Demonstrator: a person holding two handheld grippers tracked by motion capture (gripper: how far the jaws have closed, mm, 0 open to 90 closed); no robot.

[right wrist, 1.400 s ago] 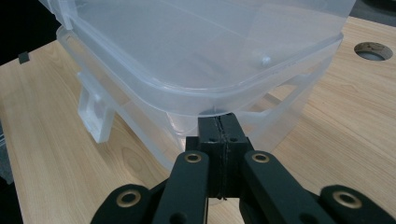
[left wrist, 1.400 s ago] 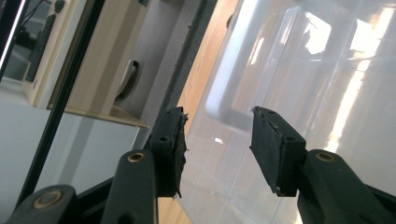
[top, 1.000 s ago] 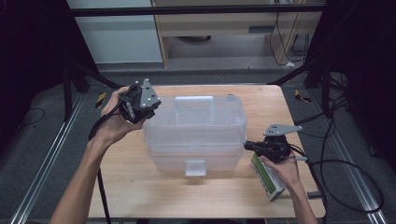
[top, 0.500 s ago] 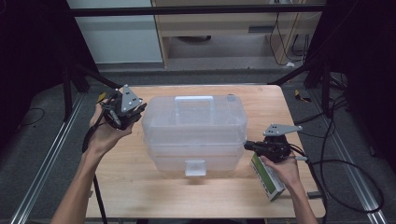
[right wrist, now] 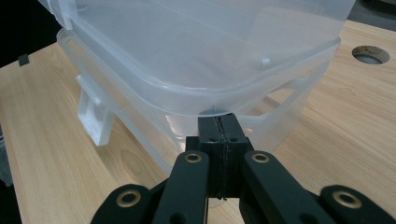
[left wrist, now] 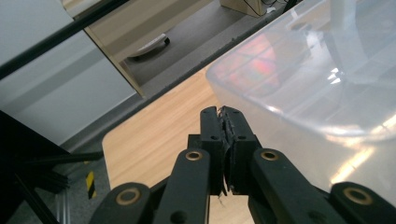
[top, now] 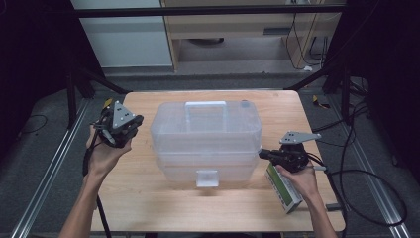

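Note:
A clear plastic storage box (top: 205, 134) with a lid and top handle stands mid-table. My left gripper (top: 132, 121) hovers off the box's left side, apart from it. In the left gripper view its jaws (left wrist: 225, 113) have just been closing and meet with nothing between them, the box lid (left wrist: 308, 70) lying to their right. My right gripper (top: 261, 153) is shut at the box's right front corner. In the right gripper view its tips (right wrist: 223, 120) sit right under the lid's rim (right wrist: 201, 105); I cannot tell whether they touch it.
The box's front latch (top: 206, 177) faces the near edge; it also appears as the latch (right wrist: 95, 112). A green-and-white flat pack (top: 283, 188) lies under the right hand. The wooden table (top: 148, 198) has a round hole (right wrist: 371, 53). Cables trail at the right.
The left hand has drawn away from the box's top left corner, moving left and down, and its jaws have come together. The right hand has stayed put.

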